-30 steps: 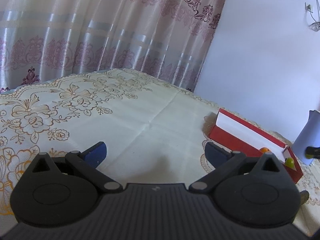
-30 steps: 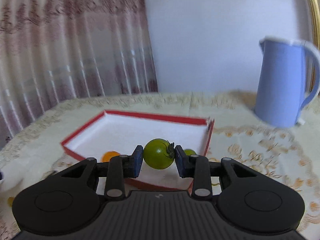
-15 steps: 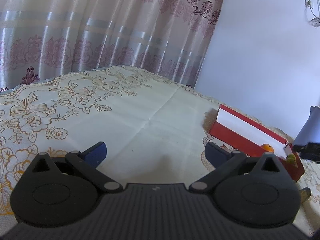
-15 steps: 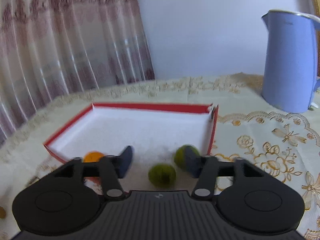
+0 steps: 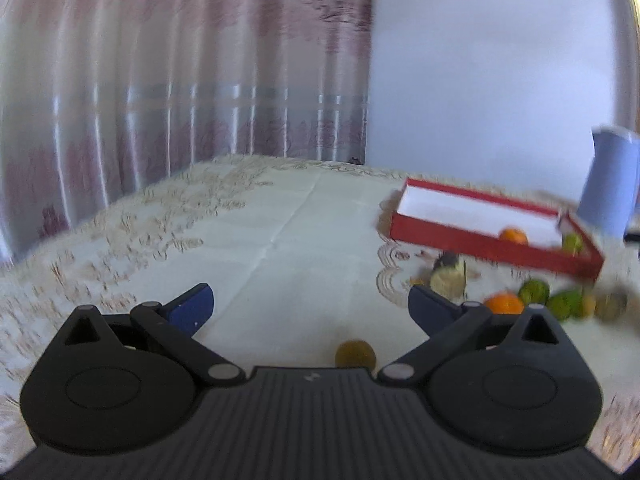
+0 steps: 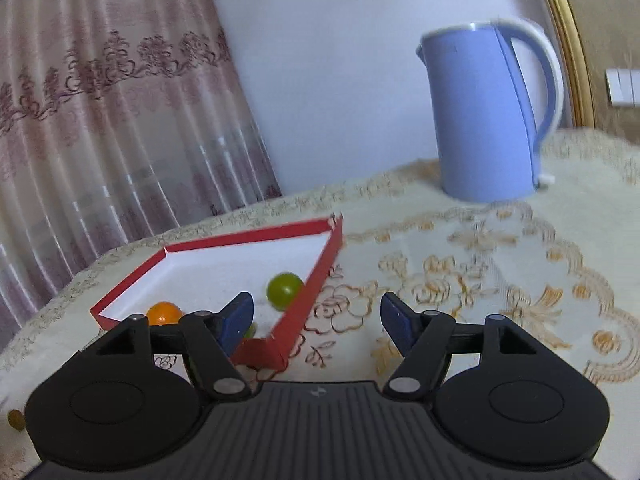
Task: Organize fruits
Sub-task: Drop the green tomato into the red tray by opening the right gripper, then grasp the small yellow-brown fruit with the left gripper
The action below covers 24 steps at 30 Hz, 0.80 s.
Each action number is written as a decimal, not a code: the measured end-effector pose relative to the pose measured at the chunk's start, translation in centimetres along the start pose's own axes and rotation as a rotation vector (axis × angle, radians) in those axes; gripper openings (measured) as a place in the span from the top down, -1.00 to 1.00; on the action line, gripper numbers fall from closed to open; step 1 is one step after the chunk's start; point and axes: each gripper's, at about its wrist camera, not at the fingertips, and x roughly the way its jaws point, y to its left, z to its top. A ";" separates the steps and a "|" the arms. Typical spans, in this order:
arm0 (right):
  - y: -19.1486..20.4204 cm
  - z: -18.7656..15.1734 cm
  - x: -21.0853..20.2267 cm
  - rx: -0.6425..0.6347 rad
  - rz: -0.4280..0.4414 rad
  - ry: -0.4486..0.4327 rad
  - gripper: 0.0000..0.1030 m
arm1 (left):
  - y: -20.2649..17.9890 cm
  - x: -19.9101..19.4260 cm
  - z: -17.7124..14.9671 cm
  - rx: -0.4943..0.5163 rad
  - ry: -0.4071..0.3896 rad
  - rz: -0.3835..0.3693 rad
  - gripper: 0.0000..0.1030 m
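A green tomato (image 6: 284,291) and an orange fruit (image 6: 164,313) are lying inside the red tray (image 6: 322,264), the green one near its right wall. Loose fruit is waiting on the embroidered tablecloth (image 5: 280,248) beside the tray: an orange one (image 5: 504,303), green ones (image 5: 534,290), and a brownish one (image 5: 355,354) nearer the left gripper (image 5: 310,306). A blue kettle (image 6: 486,120) is standing behind. No writing is readable. Both grippers are hovering spread and holding nothing, the right gripper (image 6: 316,316) straddling the tray's near corner.
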 end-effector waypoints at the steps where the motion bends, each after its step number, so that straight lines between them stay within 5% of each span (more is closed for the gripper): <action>1: 0.0 0.1 0.0 -0.001 0.007 -0.007 -0.36 | -0.4 -0.1 -0.1 0.026 0.001 0.009 -0.95; 6: 0.1 -0.1 -0.4 -0.003 0.025 -0.025 -0.36 | -1.0 0.6 -0.4 0.075 0.045 0.009 -0.54; 11: 0.0 -0.2 -0.8 0.006 0.037 -0.035 -0.36 | -0.9 1.7 -0.9 0.066 0.106 -0.058 0.34; 15: 0.0 -0.2 -0.9 0.009 0.051 -0.035 -0.36 | -1.1 1.8 -1.4 0.082 0.114 -0.112 0.33; 18: 0.0 -0.2 -0.7 0.013 0.059 -0.025 -0.36 | -1.7 1.9 -1.6 0.111 0.107 -0.103 -0.08; 24: 0.0 -0.3 -0.7 0.014 0.066 -0.021 -0.36 | -2.0 2.5 -1.6 0.117 0.143 -0.100 0.02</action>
